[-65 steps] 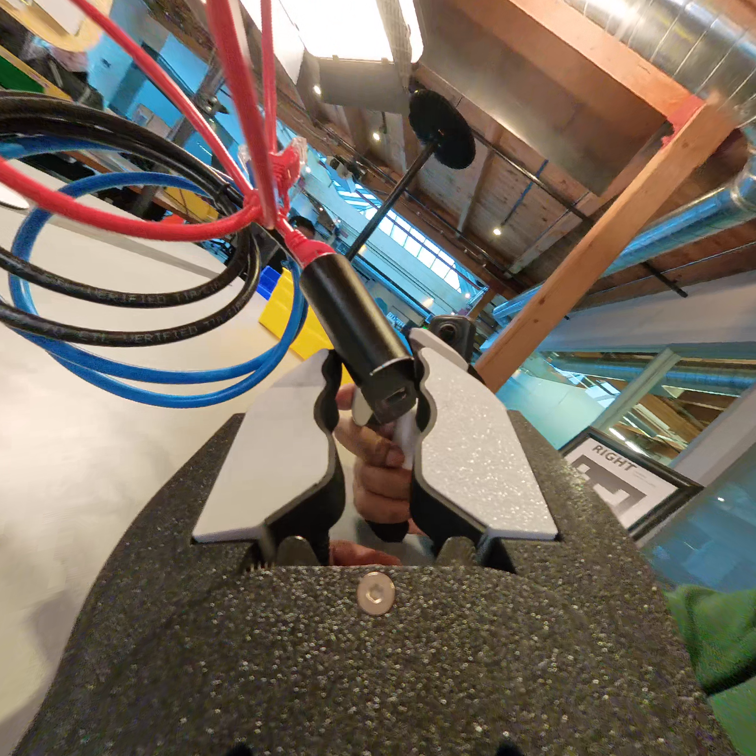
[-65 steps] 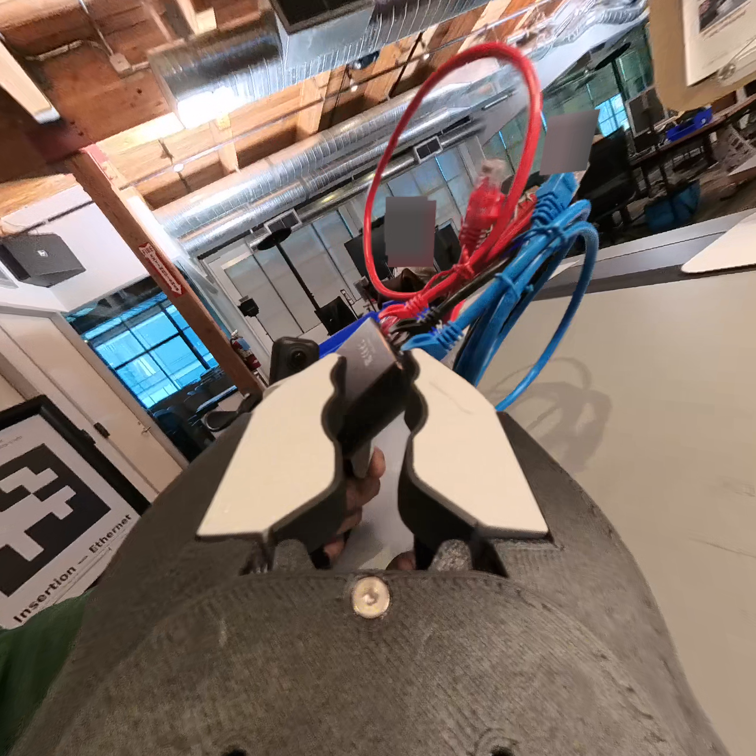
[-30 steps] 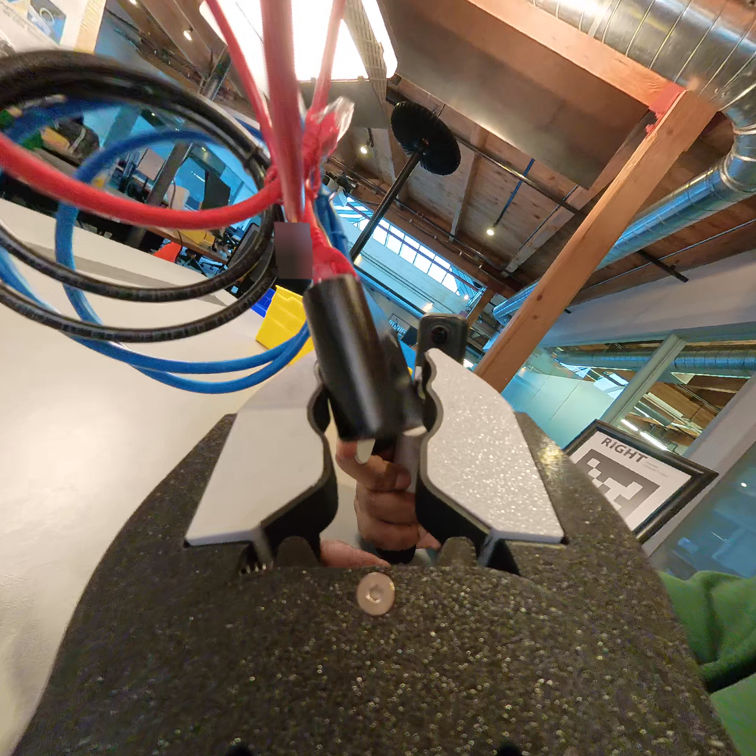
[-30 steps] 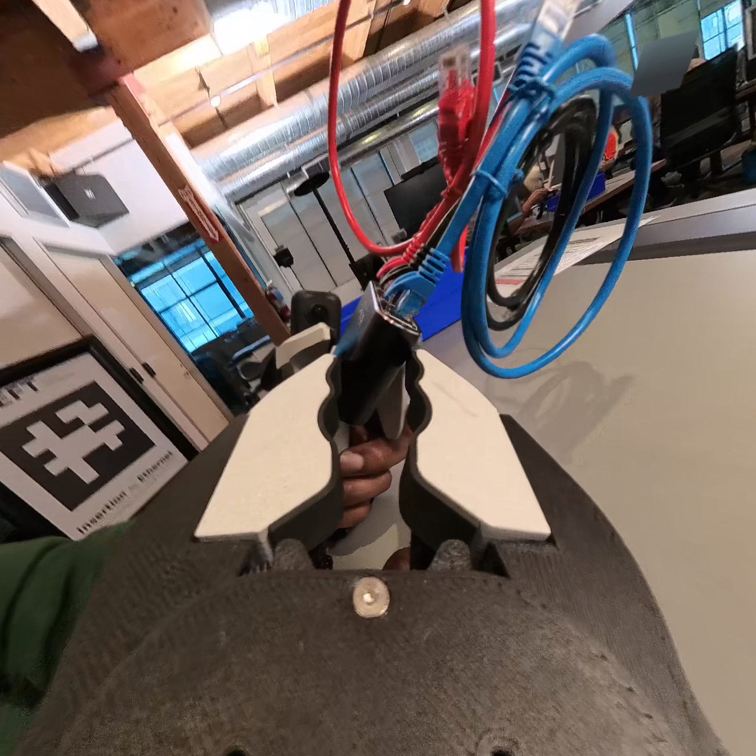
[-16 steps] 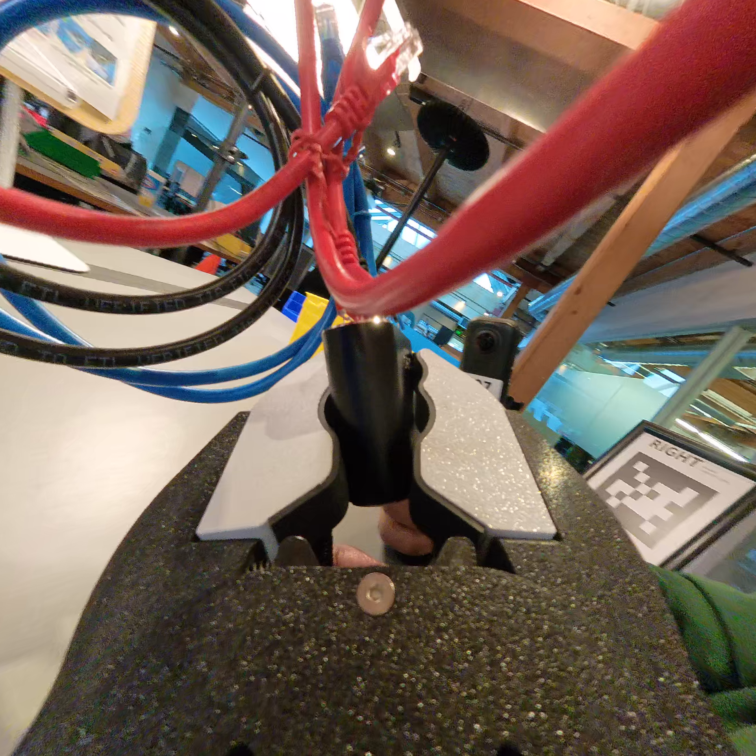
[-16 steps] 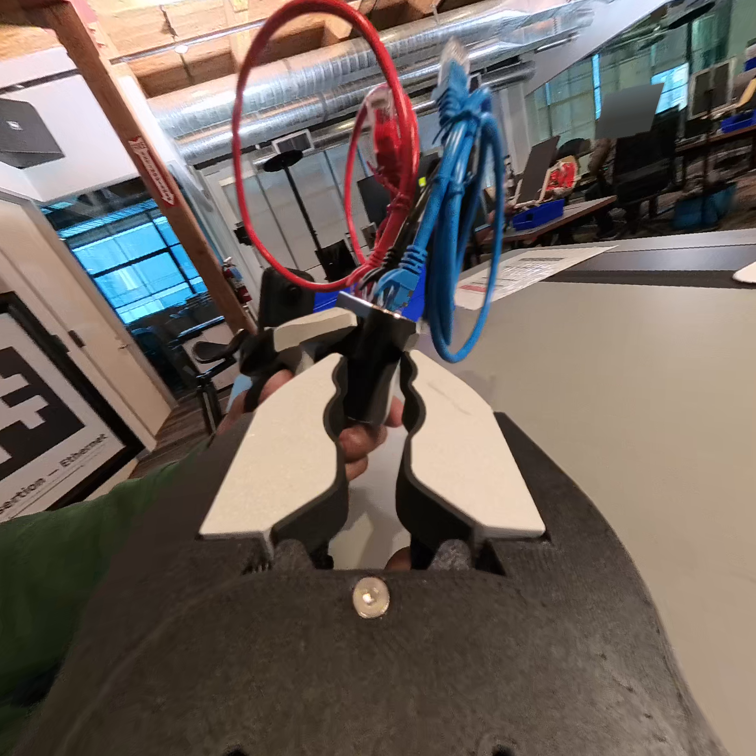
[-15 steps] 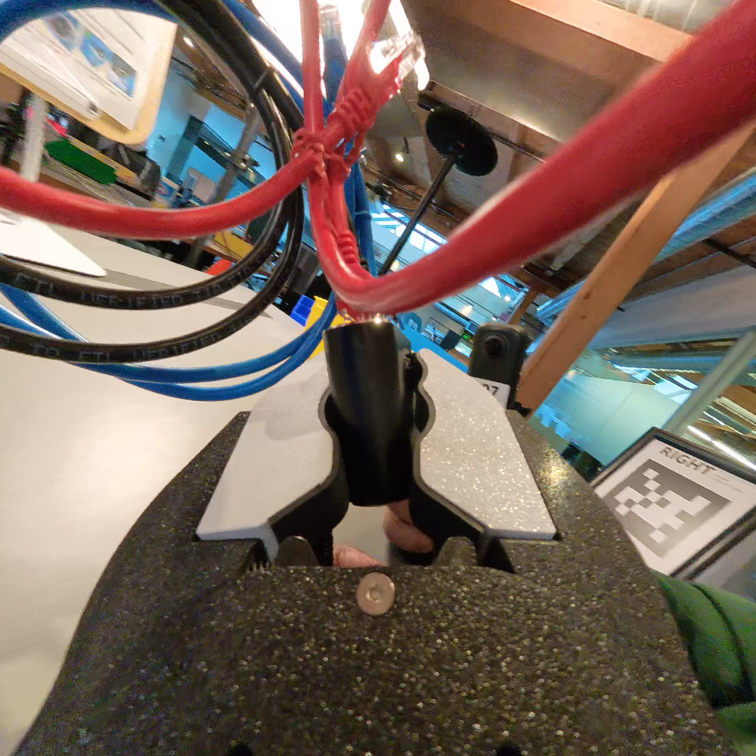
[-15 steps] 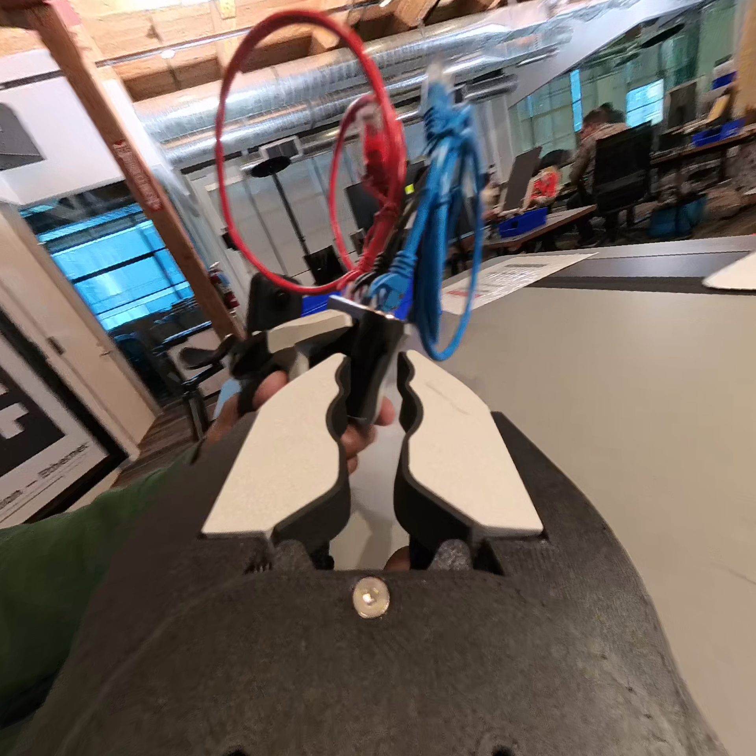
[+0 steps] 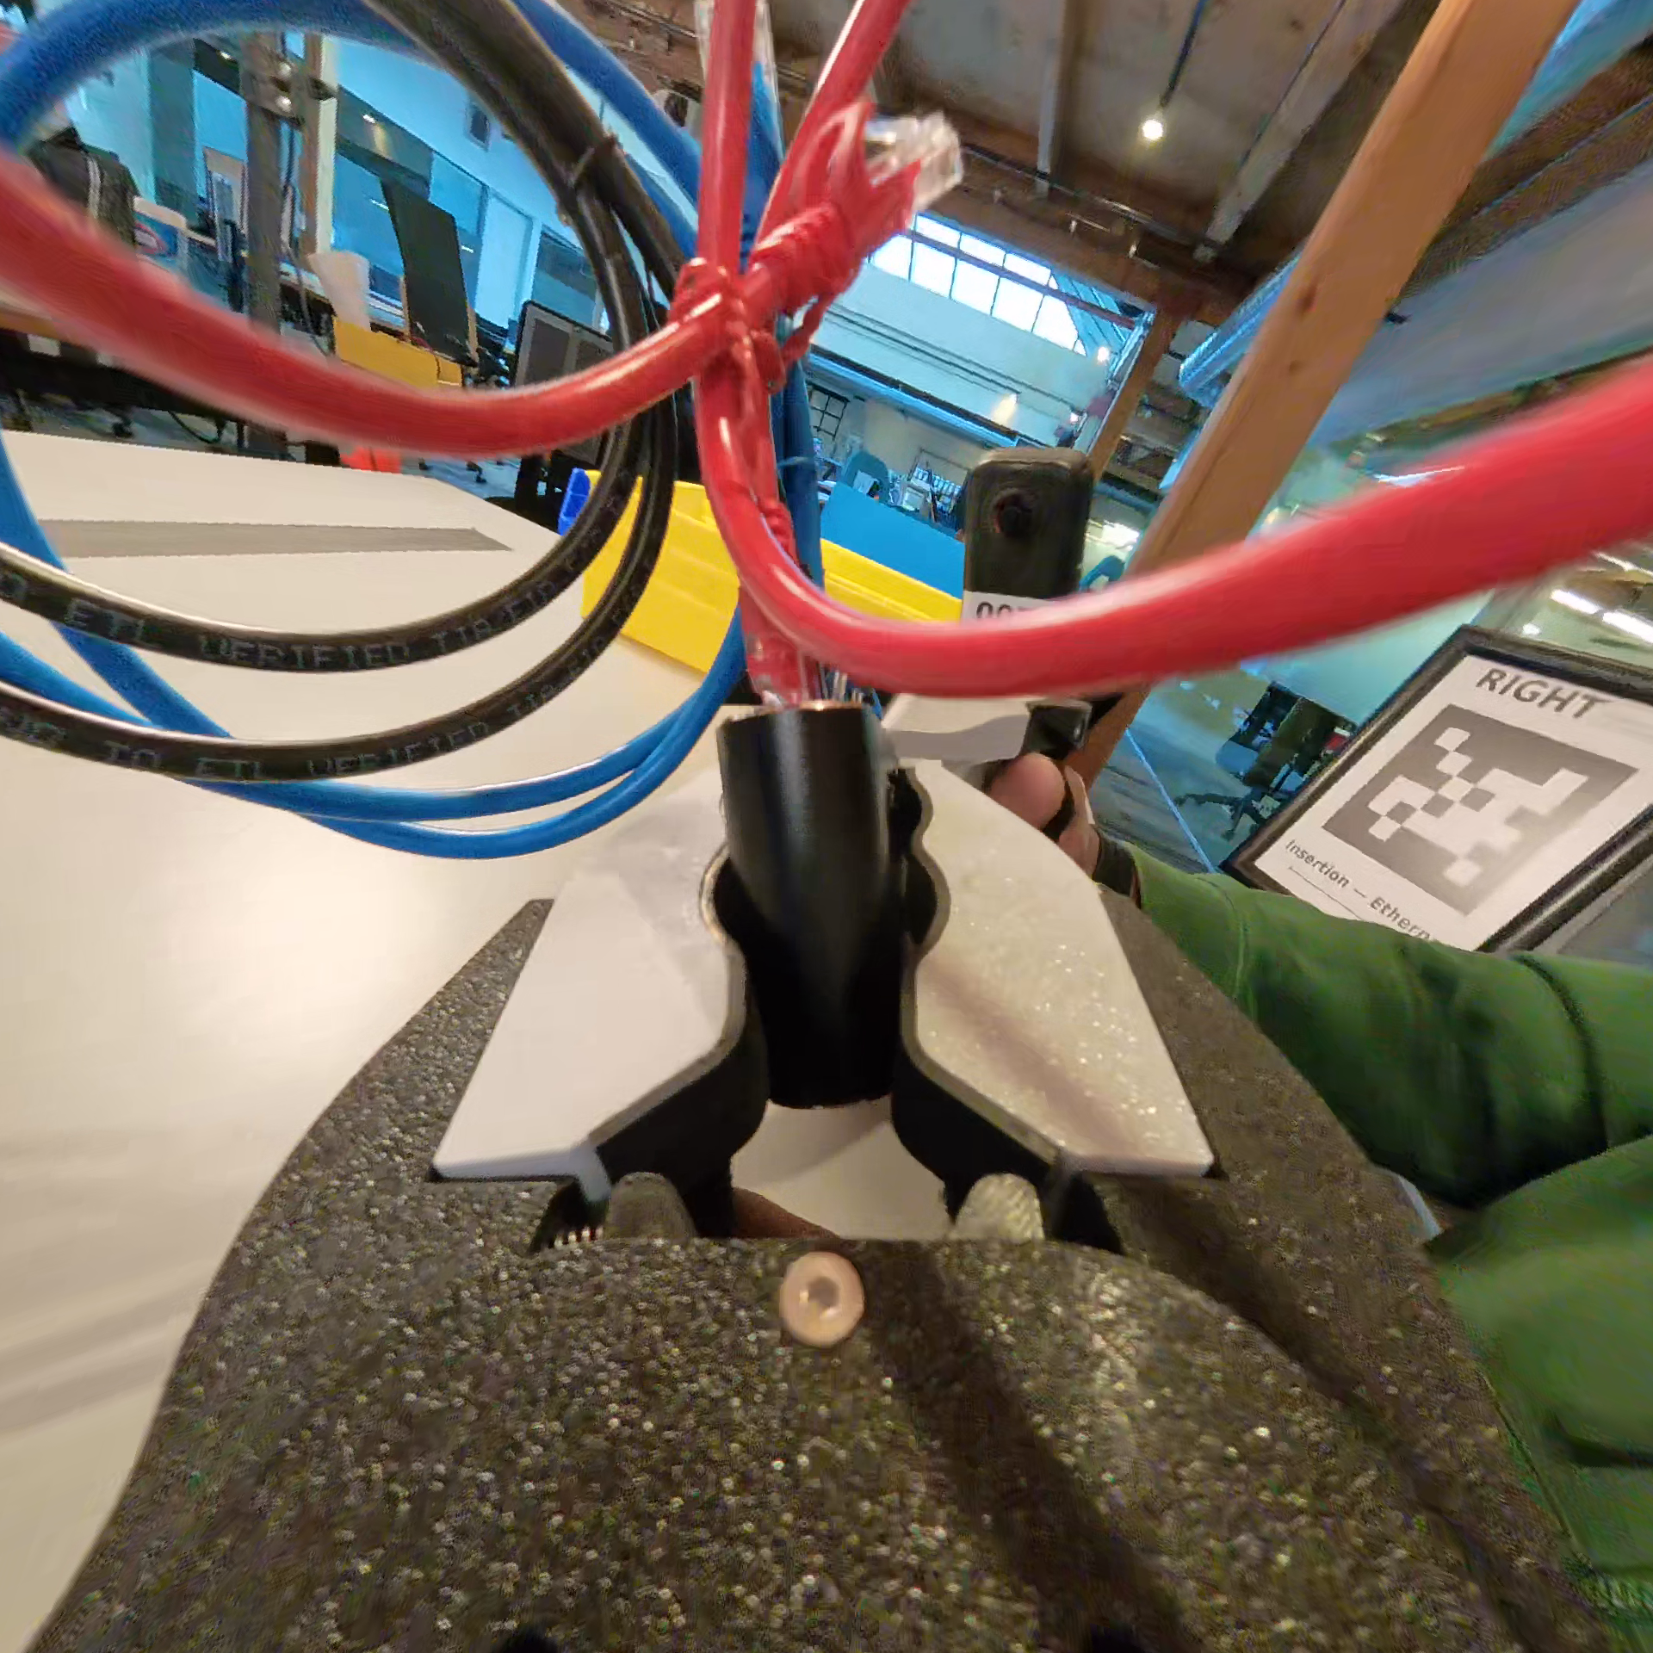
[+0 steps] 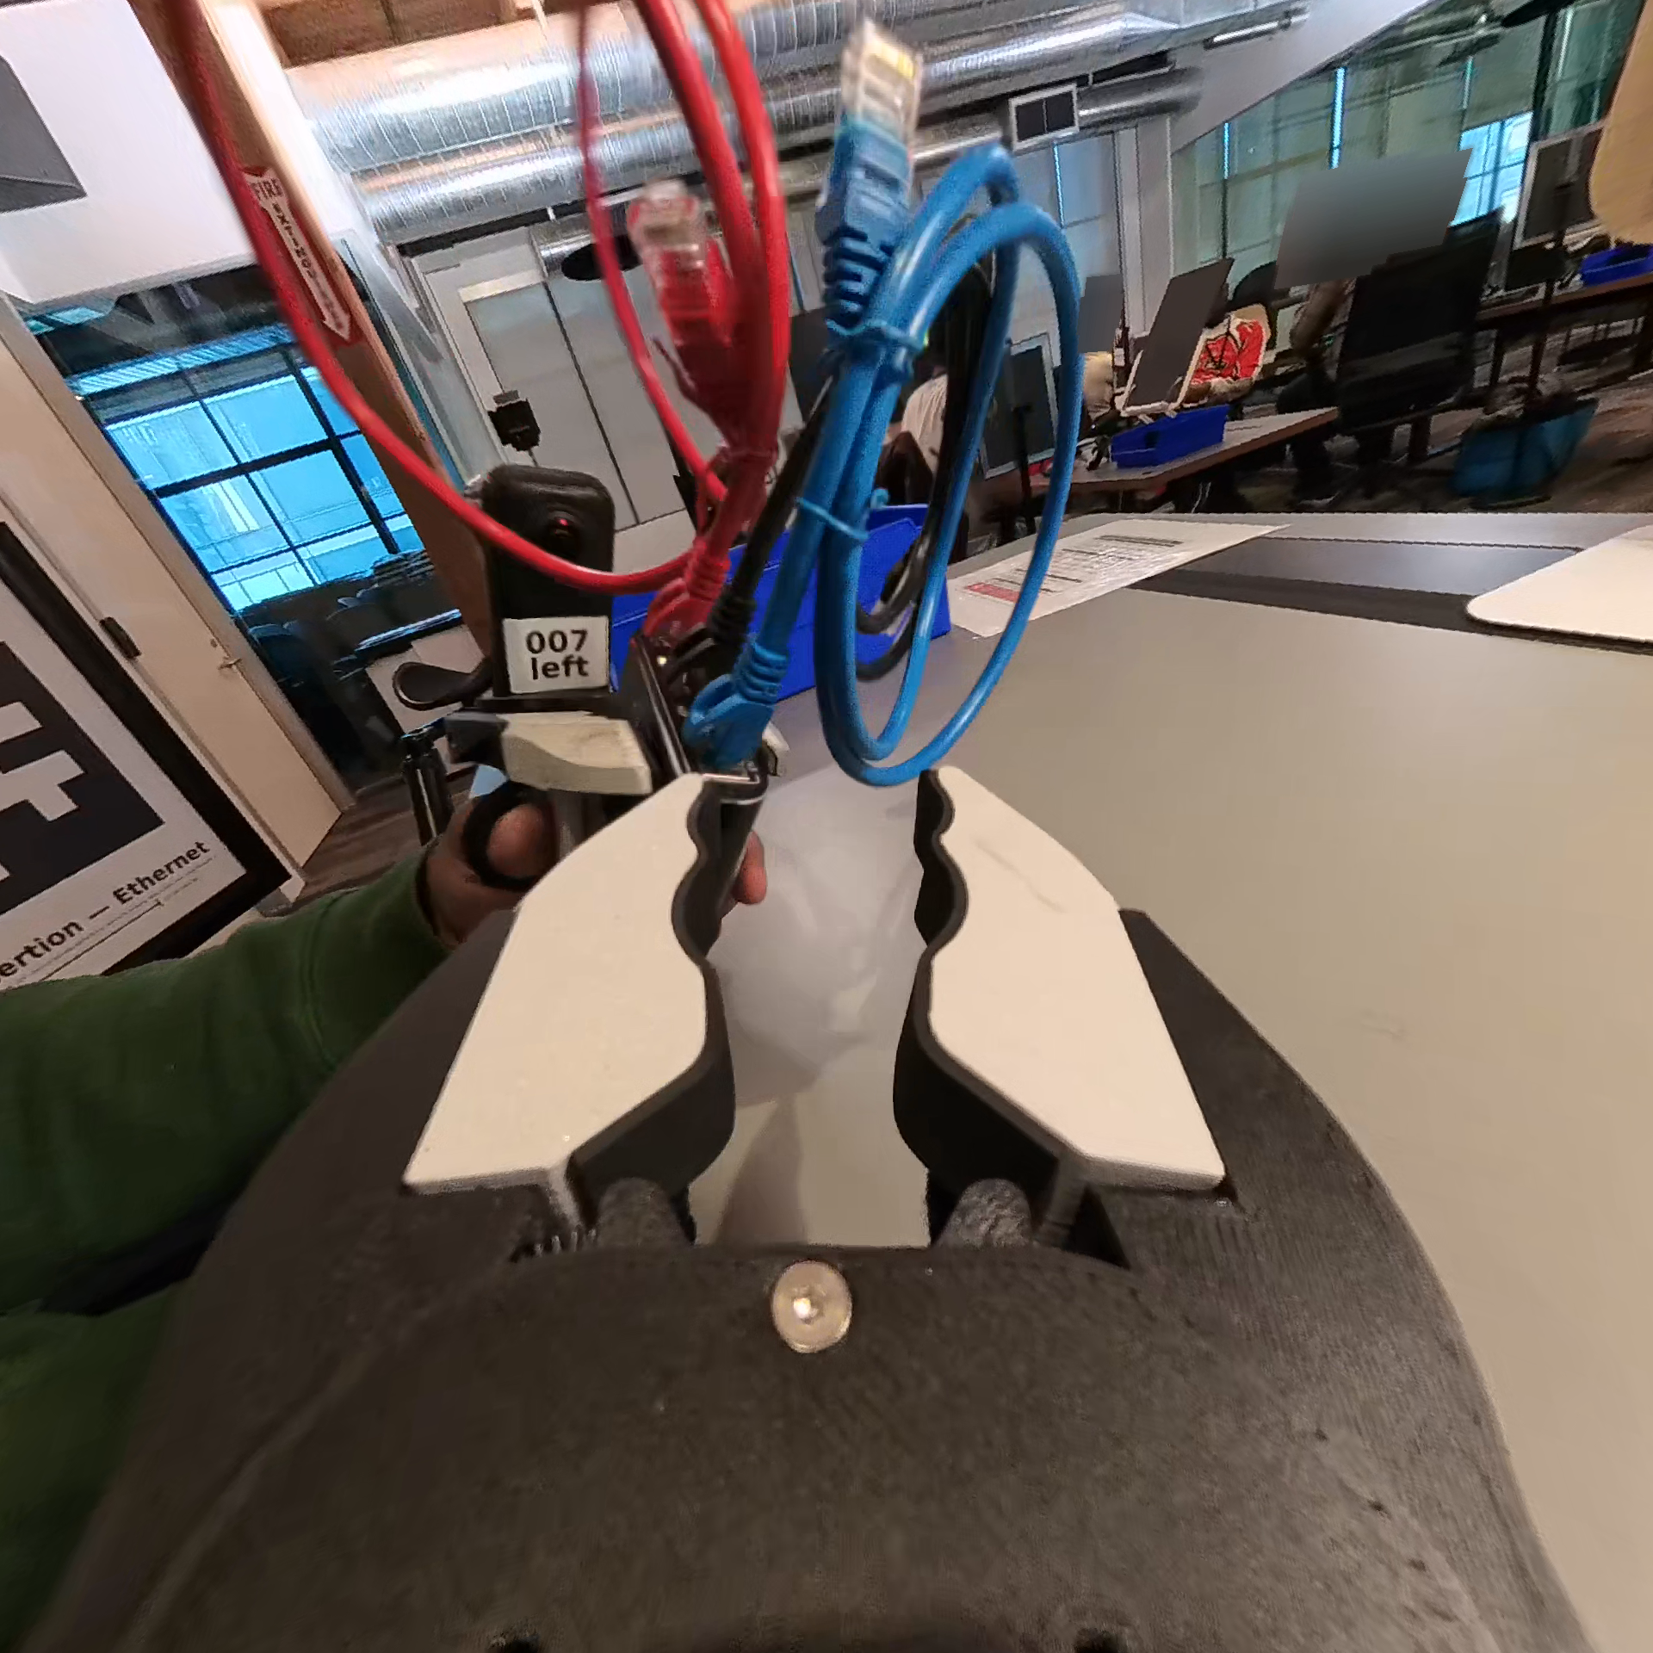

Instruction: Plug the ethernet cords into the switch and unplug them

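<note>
The black switch (image 9: 805, 894) is held above the grey table, clamped end-on between the fingers of my left gripper (image 9: 809, 805), which is shut on it. Red cords (image 9: 1252, 590), blue cords (image 9: 447, 805) and a black cord (image 9: 358, 644) loop up from its top; a loose red plug (image 9: 903, 152) hangs free. My right gripper (image 10: 816, 787) is open and empty, with the switch's edge (image 10: 735, 818) right by its left fingertip. In the right wrist view the blue loops (image 10: 1038, 447) and loose blue (image 10: 872, 80) and red (image 10: 666, 224) plugs hang above.
The grey table (image 10: 1297, 805) spreads to the right, with a paper sheet (image 10: 1100, 555), a white pad (image 10: 1574, 590) and a blue bin (image 10: 903, 572) at its far edge. A yellow bin (image 9: 680, 590) and a framed marker sign (image 9: 1467, 805) stand beyond. A green sleeve (image 9: 1431, 1029) crosses the right side. Both grippers' tips are close together, under 4 cm apart.
My right gripper has opened and let go of the switch, which it clamped a second ago. My left gripper keeps its hold. Both views have tilted down from the ceiling.
</note>
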The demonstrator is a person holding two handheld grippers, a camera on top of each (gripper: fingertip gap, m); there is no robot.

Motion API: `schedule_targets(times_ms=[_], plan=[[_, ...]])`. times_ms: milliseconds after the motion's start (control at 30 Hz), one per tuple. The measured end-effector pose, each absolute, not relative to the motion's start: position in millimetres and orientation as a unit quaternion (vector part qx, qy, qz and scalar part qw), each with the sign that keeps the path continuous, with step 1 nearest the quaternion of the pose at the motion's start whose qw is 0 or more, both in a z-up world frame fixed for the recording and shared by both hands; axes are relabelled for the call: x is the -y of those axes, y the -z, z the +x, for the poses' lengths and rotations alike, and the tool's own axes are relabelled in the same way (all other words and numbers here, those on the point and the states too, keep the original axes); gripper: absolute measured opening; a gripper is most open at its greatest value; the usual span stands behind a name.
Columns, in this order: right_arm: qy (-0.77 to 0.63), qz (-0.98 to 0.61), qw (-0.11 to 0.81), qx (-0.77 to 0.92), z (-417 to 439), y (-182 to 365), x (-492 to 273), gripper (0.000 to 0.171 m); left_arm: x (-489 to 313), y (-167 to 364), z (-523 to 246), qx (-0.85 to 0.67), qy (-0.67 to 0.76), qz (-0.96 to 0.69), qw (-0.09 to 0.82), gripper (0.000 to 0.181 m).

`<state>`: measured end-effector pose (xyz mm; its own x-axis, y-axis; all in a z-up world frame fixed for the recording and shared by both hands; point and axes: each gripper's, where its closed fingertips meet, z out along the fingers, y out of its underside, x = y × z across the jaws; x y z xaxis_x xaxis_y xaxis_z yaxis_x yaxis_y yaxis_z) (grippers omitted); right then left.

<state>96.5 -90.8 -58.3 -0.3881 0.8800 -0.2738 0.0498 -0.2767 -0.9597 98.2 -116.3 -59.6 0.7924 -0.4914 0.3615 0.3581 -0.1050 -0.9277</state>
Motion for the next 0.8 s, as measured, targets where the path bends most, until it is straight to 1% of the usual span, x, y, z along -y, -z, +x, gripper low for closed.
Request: schedule_targets(times_ms=[233, 533, 800], plan=[[-0.651, -0.431, 0.308, 0.544, 102, 60, 103, 0.039, 119, 59, 102, -0.08, 0.285, -0.676, 0.675, 0.03], [-0.673, -0.403, 0.293, 0.547, 110, 52, 112, 0.039, 121, 64, 111, -0.106, 0.29, -0.689, 0.655, 0.03], [-0.675, -0.394, 0.283, 0.555, 111, 52, 117, 0.027, 121, 67, 118, -0.124, 0.284, -0.697, 0.647, 0.03]])
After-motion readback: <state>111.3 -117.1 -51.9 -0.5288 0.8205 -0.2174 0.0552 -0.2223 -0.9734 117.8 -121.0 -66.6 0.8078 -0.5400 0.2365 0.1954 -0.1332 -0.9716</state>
